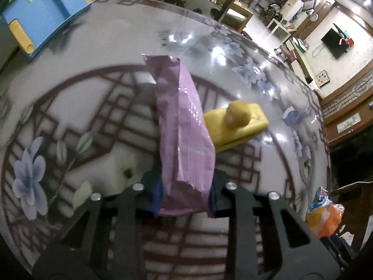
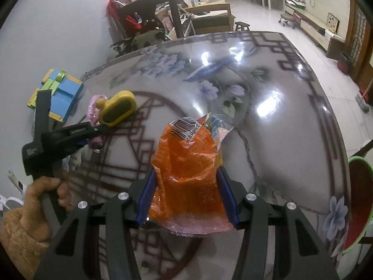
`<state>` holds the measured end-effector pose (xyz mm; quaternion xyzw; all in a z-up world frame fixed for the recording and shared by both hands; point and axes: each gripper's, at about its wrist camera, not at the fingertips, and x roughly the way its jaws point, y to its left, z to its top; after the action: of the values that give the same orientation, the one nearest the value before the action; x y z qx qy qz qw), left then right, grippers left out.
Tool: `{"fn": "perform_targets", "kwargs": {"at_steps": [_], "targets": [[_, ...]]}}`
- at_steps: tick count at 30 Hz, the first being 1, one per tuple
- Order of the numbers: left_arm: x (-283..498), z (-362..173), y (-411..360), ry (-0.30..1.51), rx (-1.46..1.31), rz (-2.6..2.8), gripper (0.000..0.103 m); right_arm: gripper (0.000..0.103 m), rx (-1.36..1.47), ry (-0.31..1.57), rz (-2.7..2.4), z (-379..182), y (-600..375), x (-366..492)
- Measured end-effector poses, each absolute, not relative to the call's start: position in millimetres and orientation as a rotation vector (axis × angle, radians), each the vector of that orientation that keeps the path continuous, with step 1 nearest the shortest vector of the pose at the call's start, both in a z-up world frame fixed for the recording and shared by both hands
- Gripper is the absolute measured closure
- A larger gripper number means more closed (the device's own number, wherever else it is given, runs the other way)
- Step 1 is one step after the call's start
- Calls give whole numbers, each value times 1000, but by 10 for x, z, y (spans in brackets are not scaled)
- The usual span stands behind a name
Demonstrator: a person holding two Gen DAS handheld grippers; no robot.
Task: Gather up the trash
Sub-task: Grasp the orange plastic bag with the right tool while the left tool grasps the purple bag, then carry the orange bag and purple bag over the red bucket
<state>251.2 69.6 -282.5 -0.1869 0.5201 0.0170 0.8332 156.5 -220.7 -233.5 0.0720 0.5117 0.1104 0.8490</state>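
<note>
Status, left wrist view: the left gripper (image 1: pixel 185 194) has its blue-padded jaws clamped on the lower end of a purple wrapper (image 1: pixel 183 130), which stands up and away from the fingers. Just beside the wrapper lies a yellow toy (image 1: pixel 235 123) on the glossy table (image 1: pixel 98 107), whose top carries a brown lattice and blue flower print. A blue and green toy block (image 1: pixel 46 9) sits at the far left edge; a small scrap of blue paper (image 1: pixel 291 115) lies well to the right. The right gripper's orange load shows at the lower right margin.

Right wrist view: the right gripper (image 2: pixel 186 193) is closed on an orange wrapper (image 2: pixel 186 170), barcode end uppermost, held clear above the table. A hand (image 2: pixel 44 193) in a tan sleeve carries the other gripper at left, purple wrapper in its jaws beside the yellow toy. A green-rimmed bin (image 2: pixel 359 205) with a red interior shows at the right edge, beside the table.

Step in hand, judged: both pieces are gripped; transfer is pending. The next move calls for lifting the purple wrapper clear of the toy, carrying each load over the bin, then releasing. The blue scrap appears still to be collected.

Room: tiled floor, dark chair, sofa and wall television beyond the table.
</note>
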Motion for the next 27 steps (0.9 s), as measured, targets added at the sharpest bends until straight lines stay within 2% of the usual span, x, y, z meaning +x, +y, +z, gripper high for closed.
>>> {"fn": "perform_targets", "kwargs": {"at_steps": [12, 27], "targets": [[1696, -2466, 699, 1078, -307, 14, 78, 53, 158, 1052, 229, -2096, -2213, 1143], [813, -1691, -466, 963, -119, -231, 78, 53, 221, 981, 100, -1759, -2789, 244]]}}
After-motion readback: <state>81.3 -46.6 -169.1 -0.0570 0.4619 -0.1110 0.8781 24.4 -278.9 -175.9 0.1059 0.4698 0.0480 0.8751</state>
